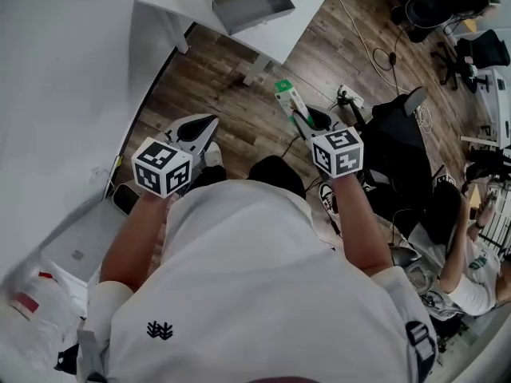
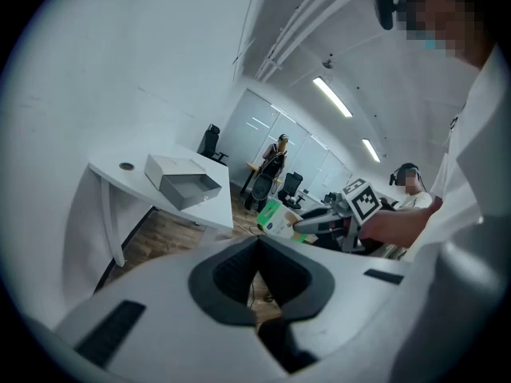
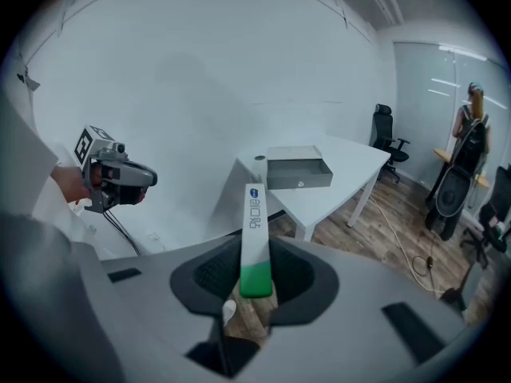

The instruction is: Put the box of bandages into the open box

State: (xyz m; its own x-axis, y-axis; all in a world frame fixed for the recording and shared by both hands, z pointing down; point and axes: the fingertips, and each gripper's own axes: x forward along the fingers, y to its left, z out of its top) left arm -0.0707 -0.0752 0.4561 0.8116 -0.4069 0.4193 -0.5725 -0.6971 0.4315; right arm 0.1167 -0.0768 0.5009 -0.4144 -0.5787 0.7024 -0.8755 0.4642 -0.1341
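Two grippers are held over the wood floor (image 1: 231, 94), short of the white table (image 1: 310, 8). The right gripper (image 3: 255, 263) is clamped on the box of bandages (image 3: 253, 226), a thin green-and-white pack gripped at its green end and projecting forward beyond the jaws. The left gripper (image 2: 257, 255) has its jaws closed together with nothing between them. The open box (image 1: 247, 2) sits at the table's near edge, grey interior exposed, well apart from the box of bandages. Cables (image 1: 383, 54) and office chairs (image 1: 435, 6) occupy the floor to the right.
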